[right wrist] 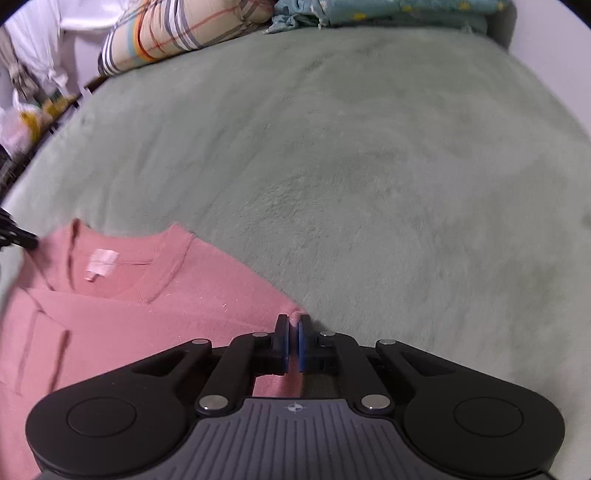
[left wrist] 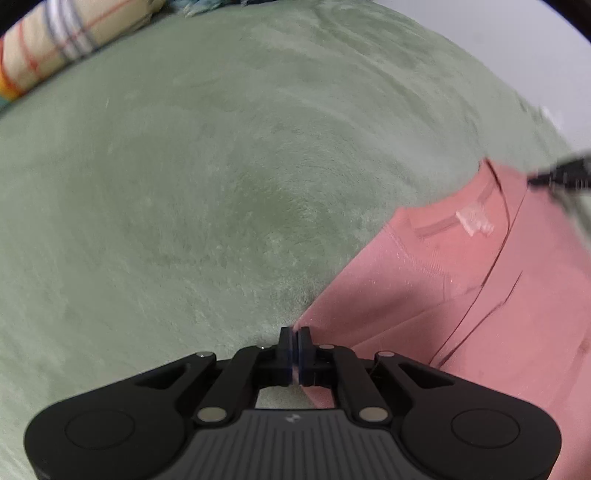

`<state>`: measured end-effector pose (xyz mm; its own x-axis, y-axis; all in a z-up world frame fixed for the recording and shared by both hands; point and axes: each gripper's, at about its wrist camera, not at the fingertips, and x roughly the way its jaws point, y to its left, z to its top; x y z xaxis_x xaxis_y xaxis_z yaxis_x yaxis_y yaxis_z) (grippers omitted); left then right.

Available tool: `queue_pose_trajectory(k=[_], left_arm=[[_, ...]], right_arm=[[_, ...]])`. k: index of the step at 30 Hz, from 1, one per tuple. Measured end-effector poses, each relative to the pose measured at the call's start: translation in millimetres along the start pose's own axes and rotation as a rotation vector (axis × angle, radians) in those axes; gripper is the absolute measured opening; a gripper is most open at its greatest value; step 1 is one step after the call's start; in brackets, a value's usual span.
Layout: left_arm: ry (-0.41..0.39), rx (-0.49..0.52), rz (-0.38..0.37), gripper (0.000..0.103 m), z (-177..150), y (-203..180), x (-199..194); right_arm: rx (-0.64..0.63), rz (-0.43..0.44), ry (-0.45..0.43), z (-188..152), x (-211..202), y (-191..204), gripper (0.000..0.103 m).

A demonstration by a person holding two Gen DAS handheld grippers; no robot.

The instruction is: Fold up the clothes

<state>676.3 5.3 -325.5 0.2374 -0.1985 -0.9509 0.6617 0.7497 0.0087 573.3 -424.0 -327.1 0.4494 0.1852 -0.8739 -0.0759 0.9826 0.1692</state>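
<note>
The green blanket [right wrist: 369,166] lies bare across its whole middle and right side, so a gripper could sweep there freely. The pink shirt [right wrist: 129,314] takes up the near left part. Along the far edge a striped pillow [right wrist: 166,33] and blue bedding [right wrist: 388,11] close the way, with clutter [right wrist: 26,92] past the left edge.

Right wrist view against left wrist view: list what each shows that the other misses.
Only the right wrist view shows the teal bedding, the clutter beside the bed and the right claw pinching cloth. Only the left shows the left claw pinching cloth. Both show the pink sweatshirt, its neck label, the green blanket and the striped pillow.
</note>
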Motion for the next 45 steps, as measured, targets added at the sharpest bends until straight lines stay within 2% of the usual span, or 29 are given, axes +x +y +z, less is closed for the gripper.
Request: queue_pose_trajectory(k=[1,3,4,5,8,9,10,12,14,15,16,17,18,20,22,23,25,28,30,32,35,37,39,41,44,45], left_arm=[[0.004,-0.001,0.050,0.000,0.5,-0.3,3.1],[-0.009,-0.024,0.217,0.000,3.1,4.5,6.8],[-0.034,-0.084,0.229,0.001,3.7,14.6,1.9],[-0.077,-0.154,0.202,0.002,2.6,23.4,-8.3],[-0.197,-0.319,0.122,0.002,-3.7,41.8,-37.9],[-0.254,-0.377,0.060,0.002,-12.6,41.7,-56.0],[-0.279,-0.393,-0.001,0.002,-21.6,35.4,-69.4],[-0.290,-0.383,-0.095,0.004,-41.7,11.1,-88.5],[-0.280,-0.380,-0.170,0.011,-62.9,-14.0,-96.1],[-0.259,-0.376,-0.232,0.016,-85.0,-37.4,-97.6],[-0.244,-0.364,-0.242,0.018,-97.2,-50.4,-96.9],[-0.225,-0.356,-0.245,0.018,-112.2,-65.5,-95.6],[-0.193,-0.364,-0.215,0.018,-138.5,-87.5,-92.5],[-0.156,-0.414,-0.186,0.018,-174.4,-108.0,-86.9],[-0.121,-0.468,-0.161,0.018,-205.3,-122.7,-82.5],[-0.138,-0.478,-0.147,0.018,-217.6,-126.5,-83.8],[-0.170,-0.514,-0.123,0.018,-241.1,-130.9,-88.8],[-0.159,-0.588,-0.103,0.018,-266.2,-130.0,-97.8],[-0.149,-0.618,-0.095,0.018,-282.8,-130.0,-106.3],[-0.145,-0.637,-0.108,0.017,-293.9,-130.6,-112.6],[-0.125,-0.654,-0.069,0.019,-311.9,-138.9,-122.0],[-0.132,-0.682,-0.069,0.020,-322.3,-143.1,-127.3],[-0.147,-0.718,-0.081,0.021,-332.0,-143.0,-134.6],[-0.169,-0.732,-0.078,0.022,-335.8,-142.6,-143.5],[-0.295,-0.709,-0.062,0.026,-327.9,-143.3,-172.1],[-0.337,-0.702,-0.060,0.035,-323.4,-144.1,-180.4]], right_arm=[[0.005,-0.020,-0.005,-1.1,2.3,0.5,0.003],[0.023,-0.056,-0.023,-3.1,5.0,1.0,0.004],[0.039,-0.070,-0.043,-3.8,4.2,0.6,0.004],[0.057,-0.071,-0.066,-6.1,-2.6,0.4,0.005],[0.114,-0.051,-0.138,-16.3,-33.5,0.3,0.024],[0.133,-0.044,-0.162,-19.6,-43.7,0.2,0.024],[0.151,-0.037,-0.186,-23.0,-54.0,0.2,0.024],[0.178,-0.014,-0.214,-37.0,-75.6,3.3,0.024],[0.182,0.029,-0.199,-67.0,-99.5,13.5,0.026],[0.175,0.038,-0.182,-80.4,-105.9,16.2,0.030],[0.165,0.034,-0.165,-91.4,-109.0,18.9,0.031],[0.146,-0.002,-0.143,-109.8,-114.4,25.7,0.033],[0.121,-0.055,-0.116,-133.2,-121.0,34.5,0.033],[0.085,-0.096,-0.074,-173.4,-124.6,46.5,0.033],[0.090,-0.133,-0.032,-201.2,-120.9,49.0,0.031],[0.095,-0.148,-0.036,-212.2,-121.1,47.9,0.024],[0.094,-0.169,-0.063,-229.6,-126.5,46.9,0.023],[0.055,-0.192,-0.058,-247.4,-142.4,54.7,0.018],[0.022,-0.196,-0.040,-259.5,-154.5,61.1,0.007],[0.001,-0.221,-0.003,-268.0,-158.9,64.4,0.001],[0.020,-0.241,0.017,-291.1,-170.1,61.8,0.001],[0.061,-0.237,0.006,-300.6,-178.6,60.2,0.001],[0.109,-0.240,-0.011,-308.3,-188.7,59.4,0.003],[0.149,-0.256,-0.049,-310.4,-200.6,62.5,0.012],[0.159,-0.258,-0.144,-304.9,-213.0,73.0,0.032],[0.149,-0.248,-0.189,-299.5,-215.5,78.6,0.034]])
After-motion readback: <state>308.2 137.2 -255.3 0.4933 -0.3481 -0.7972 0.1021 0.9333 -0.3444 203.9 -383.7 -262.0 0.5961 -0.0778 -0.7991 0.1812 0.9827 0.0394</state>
